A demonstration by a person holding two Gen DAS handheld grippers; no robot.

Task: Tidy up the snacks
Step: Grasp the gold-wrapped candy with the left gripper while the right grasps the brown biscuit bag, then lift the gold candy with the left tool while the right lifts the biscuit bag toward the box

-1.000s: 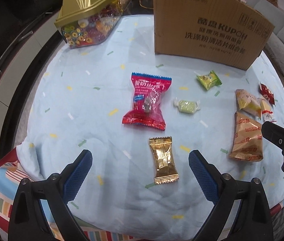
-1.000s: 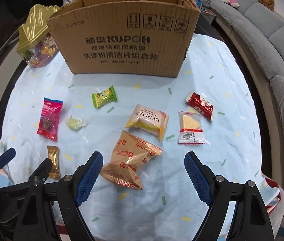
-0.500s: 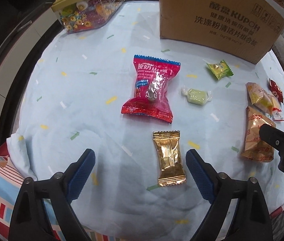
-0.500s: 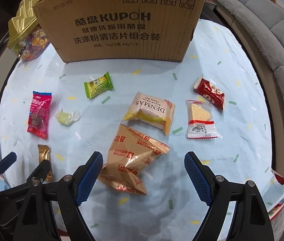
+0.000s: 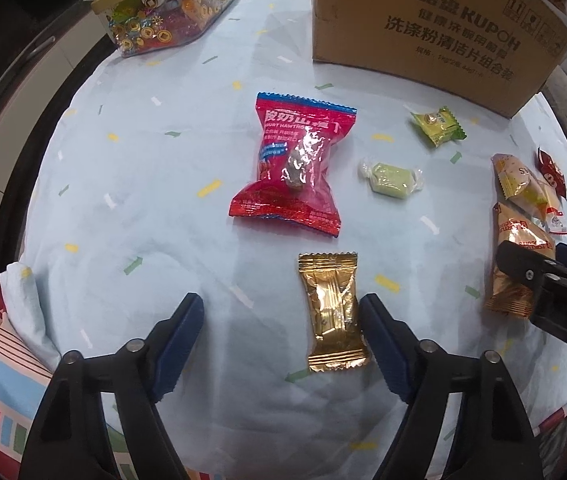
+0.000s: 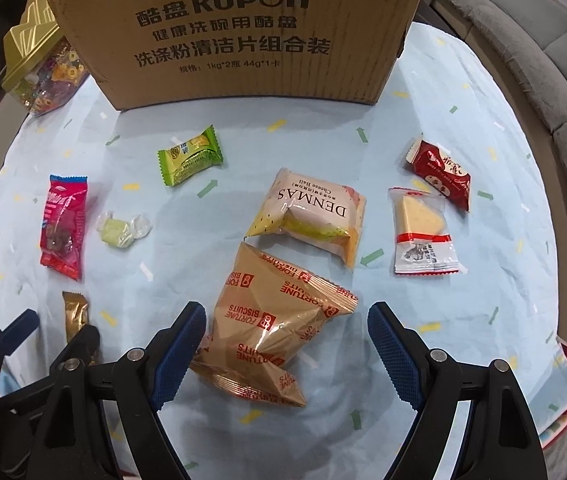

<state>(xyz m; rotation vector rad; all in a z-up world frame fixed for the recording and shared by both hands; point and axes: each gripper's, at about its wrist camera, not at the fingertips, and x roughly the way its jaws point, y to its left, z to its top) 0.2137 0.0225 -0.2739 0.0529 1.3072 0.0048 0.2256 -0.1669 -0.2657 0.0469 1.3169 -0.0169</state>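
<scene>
Several wrapped snacks lie on a pale blue cloth. My left gripper [image 5: 281,344] is open, low over the cloth, with a gold packet [image 5: 333,312] just inside its right finger. A red packet [image 5: 293,164] lies beyond it. My right gripper [image 6: 283,354] is open around a tan Fortune Biscuits bag [image 6: 271,324], which lies between its fingers. Beyond are a DENMAS packet [image 6: 311,214], a green packet [image 6: 189,156], a pale green candy [image 6: 121,228], a cheese wedge packet [image 6: 421,232] and a dark red packet [image 6: 441,172].
A KUPOH cardboard box [image 6: 239,28] stands at the back of the table. A gold-lidded clear candy box [image 5: 163,12] sits at the back left. A grey sofa [image 6: 543,52] curves along the right. The right gripper shows in the left wrist view [image 5: 555,292].
Both grippers have moved forward and down toward the table. The gold packet now sits by the left gripper's right finger; the biscuit bag now lies between the right gripper's fingers.
</scene>
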